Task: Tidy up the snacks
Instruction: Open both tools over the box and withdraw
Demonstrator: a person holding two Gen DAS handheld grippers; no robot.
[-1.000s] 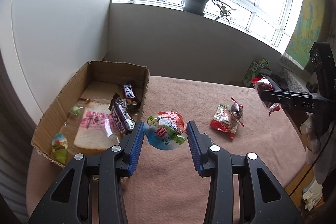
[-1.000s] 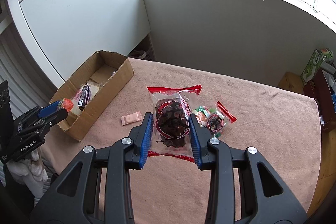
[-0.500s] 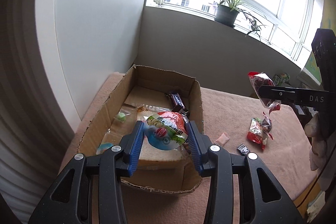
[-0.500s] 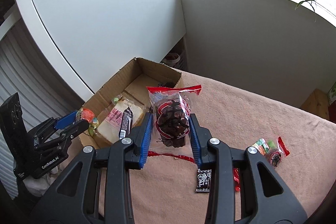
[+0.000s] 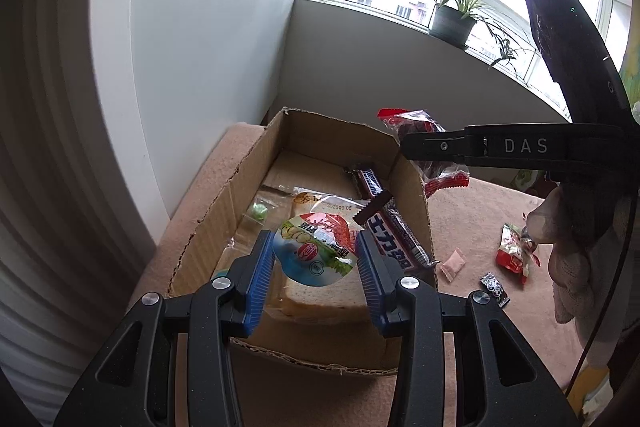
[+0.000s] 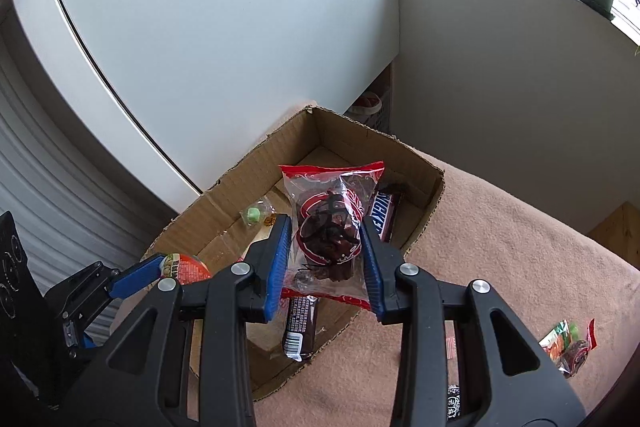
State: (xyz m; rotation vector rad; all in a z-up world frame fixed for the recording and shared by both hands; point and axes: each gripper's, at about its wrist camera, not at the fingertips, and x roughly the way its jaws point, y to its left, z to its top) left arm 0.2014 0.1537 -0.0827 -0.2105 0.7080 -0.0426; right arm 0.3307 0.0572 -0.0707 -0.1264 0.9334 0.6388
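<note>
My left gripper (image 5: 314, 261) is shut on a round cup snack with a red, green and blue lid (image 5: 314, 251) and holds it above the near end of the open cardboard box (image 5: 216, 211). My right gripper (image 6: 324, 263) is shut on a clear red-edged bag of dark dried fruit (image 6: 328, 227), held over the box (image 6: 416, 163). The bag also shows in the left wrist view (image 5: 440, 175) at the box's right wall. Inside the box lie a bread packet (image 5: 320, 299), chocolate bars (image 5: 394, 237) and a green candy (image 5: 257, 213).
On the pink cloth (image 5: 472, 227) right of the box lie a pink sachet (image 5: 452, 263), a small black packet (image 5: 495, 289) and a red snack bag (image 5: 514, 257). A white wall panel (image 6: 200, 27) stands behind the box. A potted plant (image 5: 454, 19) is on the sill.
Both grippers moved left and closer to the box with their snacks still held. The right gripper now hangs over the box interior; the left gripper came nearer its near end.
</note>
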